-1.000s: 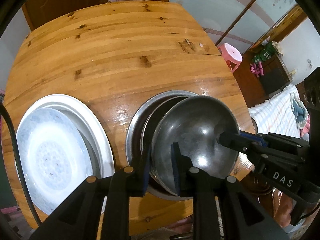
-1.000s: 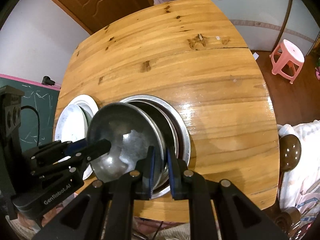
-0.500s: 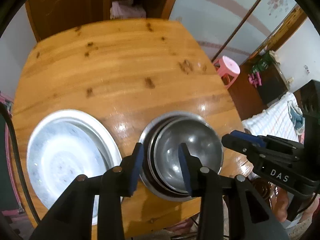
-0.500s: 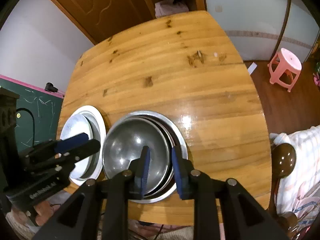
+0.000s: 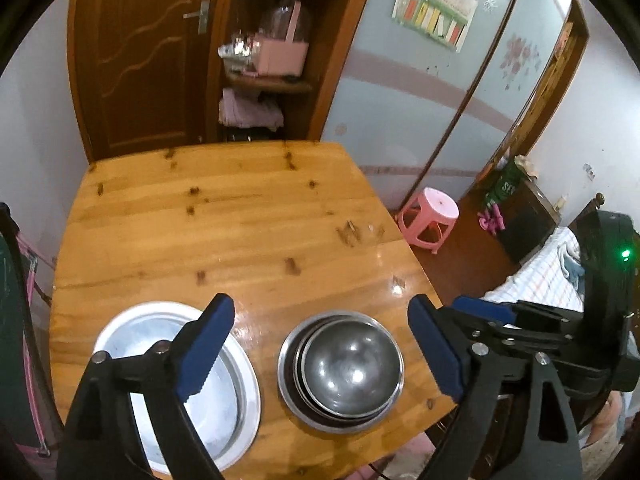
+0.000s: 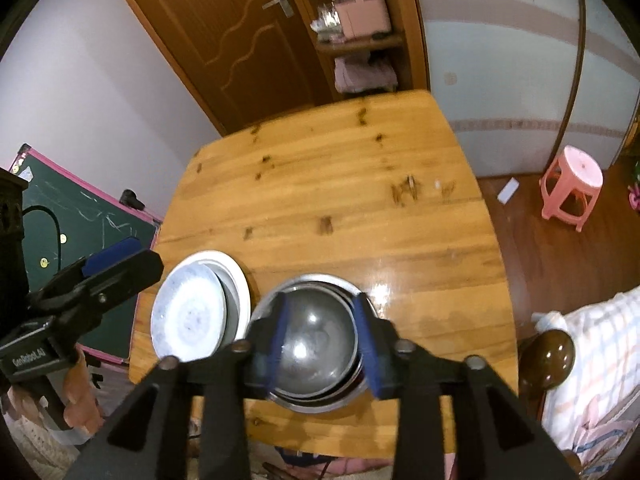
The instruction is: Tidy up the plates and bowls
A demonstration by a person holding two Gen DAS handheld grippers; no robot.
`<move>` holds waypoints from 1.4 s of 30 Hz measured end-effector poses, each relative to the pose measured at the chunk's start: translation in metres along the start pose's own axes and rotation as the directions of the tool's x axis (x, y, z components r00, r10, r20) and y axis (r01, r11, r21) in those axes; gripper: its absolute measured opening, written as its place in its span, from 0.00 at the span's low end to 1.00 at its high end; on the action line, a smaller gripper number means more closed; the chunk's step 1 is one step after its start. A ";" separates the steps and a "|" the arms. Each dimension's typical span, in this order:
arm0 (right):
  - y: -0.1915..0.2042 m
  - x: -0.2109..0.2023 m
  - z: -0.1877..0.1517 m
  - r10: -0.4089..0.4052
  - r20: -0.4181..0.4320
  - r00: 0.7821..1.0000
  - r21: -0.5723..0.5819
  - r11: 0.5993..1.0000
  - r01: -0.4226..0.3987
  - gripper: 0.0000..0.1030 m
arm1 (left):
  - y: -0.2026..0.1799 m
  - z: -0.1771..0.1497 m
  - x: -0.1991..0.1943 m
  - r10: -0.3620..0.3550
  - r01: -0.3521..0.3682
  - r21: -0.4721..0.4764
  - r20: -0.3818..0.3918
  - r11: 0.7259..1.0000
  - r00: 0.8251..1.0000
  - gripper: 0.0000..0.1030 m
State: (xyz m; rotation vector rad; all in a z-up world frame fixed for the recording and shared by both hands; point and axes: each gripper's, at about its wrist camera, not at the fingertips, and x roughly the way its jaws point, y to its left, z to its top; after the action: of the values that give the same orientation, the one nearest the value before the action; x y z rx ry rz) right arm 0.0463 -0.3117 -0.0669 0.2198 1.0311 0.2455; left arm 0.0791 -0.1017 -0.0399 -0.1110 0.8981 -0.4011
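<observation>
Resting on tabletop (image 5: 248,240), near edge: white plates (image 5: 224,392) stacked at left, steel bowls (image 5: 348,368) nested just right. Left gripper (image 5: 320,350) fingers opening wide, nothing between; right gripper (image 6: 320,344) fingers opening above bowls, released

A stack of steel bowls (image 5: 343,368) sits upright near the front edge of the wooden table (image 5: 240,240), the shiny top bowl (image 6: 316,344) nested slightly off-centre in the wider ones beneath. Just beside it, to the left, lie the white plates (image 5: 224,396) (a pale patterned plate (image 6: 188,320) resting tilted inside a larger white one).
</observation>
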 end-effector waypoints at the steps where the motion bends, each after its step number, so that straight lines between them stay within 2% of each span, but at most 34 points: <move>1: 0.000 -0.003 0.001 -0.005 0.012 1.000 -0.005 1.000 0.005 0.44 | 0.000 0.000 0.000 0.003 -0.003 0.004 0.001 1.000 1.000 0.85; 6: 0.000 -0.005 0.000 -0.042 0.040 0.998 -0.033 0.999 0.043 0.46 | 0.004 -0.010 0.013 -0.010 0.010 -0.003 -0.040 1.000 0.999 0.85; 13: -0.008 0.008 -0.008 -0.046 0.010 0.999 -0.047 0.998 0.047 0.46 | 0.007 -0.032 0.045 -0.055 0.049 -0.043 -0.147 0.998 0.988 0.85; 19: -0.026 0.037 -0.024 0.000 -0.070 0.998 0.015 1.000 0.001 0.46 | 0.010 -0.052 0.068 -0.059 0.046 -0.071 -0.197 0.996 0.979 0.85; 24: -0.037 0.063 -0.035 -0.002 -0.129 0.992 0.052 0.999 0.009 0.46 | 0.012 -0.063 0.087 -0.051 0.032 -0.084 -0.232 0.996 0.971 0.85; 30: -0.044 0.081 -0.042 0.006 -0.177 0.984 0.077 0.997 0.008 0.46 | 0.019 -0.069 0.105 -0.041 0.013 -0.103 -0.269 0.995 0.962 0.85; 36: -0.051 0.097 -0.045 0.008 -0.213 0.977 0.101 0.995 0.014 0.46 | 0.021 -0.078 0.123 -0.054 0.019 -0.117 -0.311 0.993 0.949 0.85; 42: -0.058 0.107 -0.047 0.046 -0.235 0.971 0.143 0.990 -0.013 0.46 | 0.025 -0.083 0.135 -0.088 0.037 -0.152 -0.346 0.988 0.934 0.82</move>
State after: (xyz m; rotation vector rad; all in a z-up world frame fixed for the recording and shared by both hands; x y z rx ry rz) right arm 0.0643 -0.3310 -0.1945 0.3393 1.2861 0.2302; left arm 0.0967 -0.1248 -0.1974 -0.2047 1.2811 -0.4232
